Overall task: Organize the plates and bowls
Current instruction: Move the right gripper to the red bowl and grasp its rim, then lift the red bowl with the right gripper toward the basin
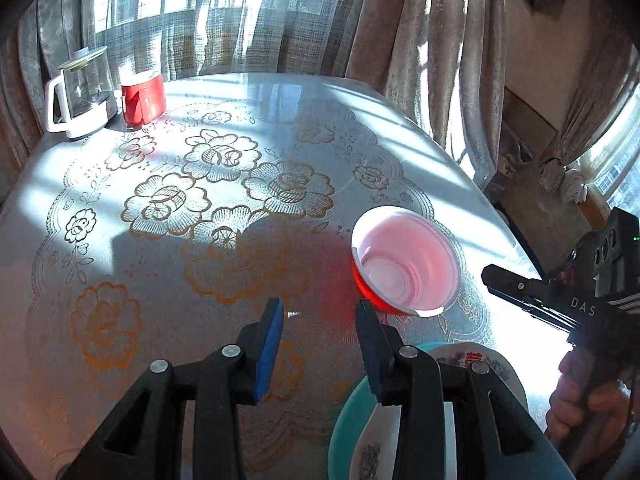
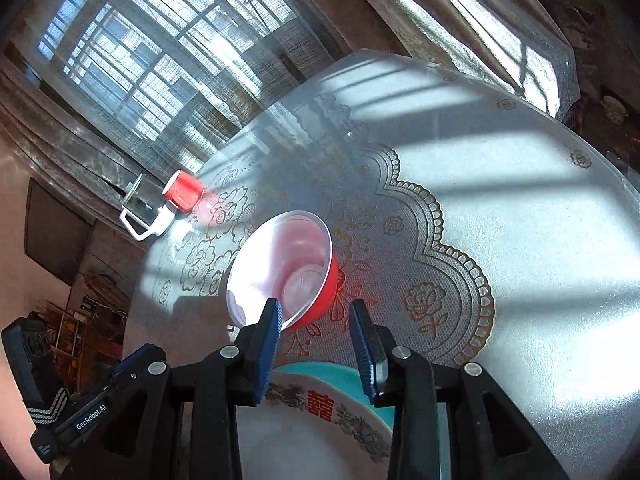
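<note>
While both sets of fingers stand apart with nothing between them, the left gripper (image 1: 320,320) hangs over bare patterned tabletop (image 1: 200,240) and the right gripper (image 2: 314,320) over the near plates. Closest in, a white floral plate (image 2: 320,420) with a red character lies on a teal plate (image 2: 352,376) at the tabletop edge. Just beyond them sits a red bowl (image 1: 404,264) with a white inside, upright on the floral cloth, apart from the plates. Far corner: glass jug (image 1: 80,92) with white handle, red mug (image 1: 144,98) just beside it. Curtained windows (image 1: 180,8) behind.
</note>
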The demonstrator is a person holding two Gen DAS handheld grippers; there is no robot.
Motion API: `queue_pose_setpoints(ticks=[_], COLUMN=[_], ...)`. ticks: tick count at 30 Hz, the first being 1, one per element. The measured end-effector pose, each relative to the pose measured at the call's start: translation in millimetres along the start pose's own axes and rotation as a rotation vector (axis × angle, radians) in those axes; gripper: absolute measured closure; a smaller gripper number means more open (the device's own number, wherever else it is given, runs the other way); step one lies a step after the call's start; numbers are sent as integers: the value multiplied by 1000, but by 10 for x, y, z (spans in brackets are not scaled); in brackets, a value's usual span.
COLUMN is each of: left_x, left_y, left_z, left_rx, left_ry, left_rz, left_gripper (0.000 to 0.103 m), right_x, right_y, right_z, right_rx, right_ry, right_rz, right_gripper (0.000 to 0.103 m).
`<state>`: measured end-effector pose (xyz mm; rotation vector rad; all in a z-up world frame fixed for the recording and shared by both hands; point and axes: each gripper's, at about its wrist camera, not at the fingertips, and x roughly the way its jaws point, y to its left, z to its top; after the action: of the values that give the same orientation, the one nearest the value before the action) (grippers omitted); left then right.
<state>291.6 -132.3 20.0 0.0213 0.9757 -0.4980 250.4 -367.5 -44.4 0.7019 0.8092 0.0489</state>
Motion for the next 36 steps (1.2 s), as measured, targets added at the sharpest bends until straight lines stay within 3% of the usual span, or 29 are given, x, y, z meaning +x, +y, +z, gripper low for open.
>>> queue_pose_setpoints(ticks=[5, 8, 12, 13, 16, 19, 20, 21, 22, 25, 36], left_x=[405, 571, 823, 857, 866, 775, 733, 671, 575, 259, 79], left_y=[-7, -36, -51, -49, -39, -62, -80, -95, -120, -166, 354], left_z=[243, 280, 218, 205, 164, 88, 42, -12, -56, -131, -385], left_rx=[-43, -41, -19, -20, -45, -60, -63, -72, -69, -44, -151], left_ry=[145, 184, 230, 231, 218, 196, 197, 194, 173, 113, 144], left_rz=[-79, -91, -94, -98, -101, -101, -101, -97, -71, 24, 122], left_gripper=[63, 63, 64, 64, 67, 79, 88, 92, 92, 92, 92], right_x=[277, 405, 510, 547, 608, 557, 550, 551, 561, 577, 1024], right_y=[-28, -62, -45, -44, -78, -59, -54, -38, 1, 178, 701], right_z=[212, 269, 277, 258, 195, 151, 131, 111, 95, 51, -170], right_rx=[71, 114, 97, 90, 95, 66, 58, 53, 41, 6, -105], right_ry=[70, 121, 117, 127, 141, 112, 111, 114, 122, 146, 267], right_rz=[-51, -80, -69, -82, -64, -52, -43, -26, -10, -12, 6], right_gripper=[68, 68, 69, 74, 75, 76, 77, 83, 89, 90, 87])
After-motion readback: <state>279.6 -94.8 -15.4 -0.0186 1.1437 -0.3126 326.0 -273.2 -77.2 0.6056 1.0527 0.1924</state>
